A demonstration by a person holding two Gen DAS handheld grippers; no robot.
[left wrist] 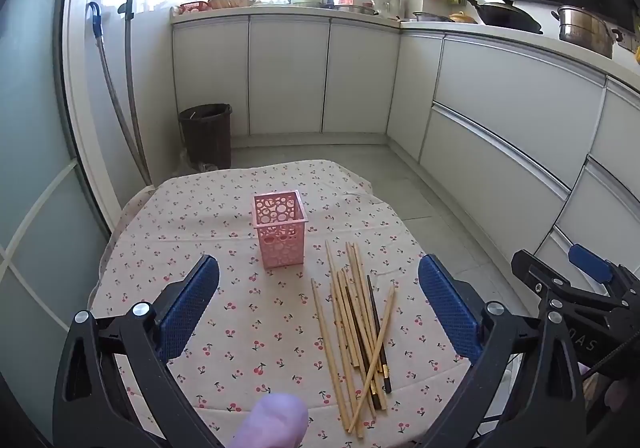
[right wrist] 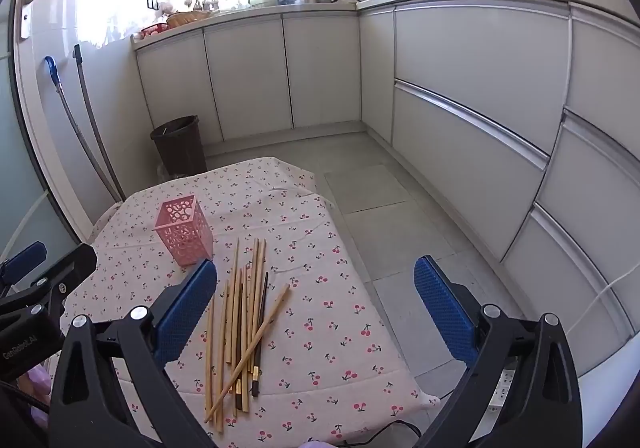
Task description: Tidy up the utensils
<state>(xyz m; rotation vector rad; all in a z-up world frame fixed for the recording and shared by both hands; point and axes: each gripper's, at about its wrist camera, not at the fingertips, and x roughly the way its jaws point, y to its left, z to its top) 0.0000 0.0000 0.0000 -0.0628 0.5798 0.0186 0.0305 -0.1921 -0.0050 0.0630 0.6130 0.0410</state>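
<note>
Bamboo chopsticks point(left wrist: 356, 332) lie piled on the tabletop point(left wrist: 192, 216) beside our pink holder point(left wrist: 280, 228): light, stiff, slippery. Both tongs point(left wrist: 318, 308) point(right wrist: 314, 312) gape empty; we'd pinch one mid-shaft.

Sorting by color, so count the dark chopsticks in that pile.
2. One dark chopstick lies at the right edge of the pile, right of the pink holder; the other dark chopstick lies mid-pile, partly under pale sticks. Overlaps may hide another.
</note>
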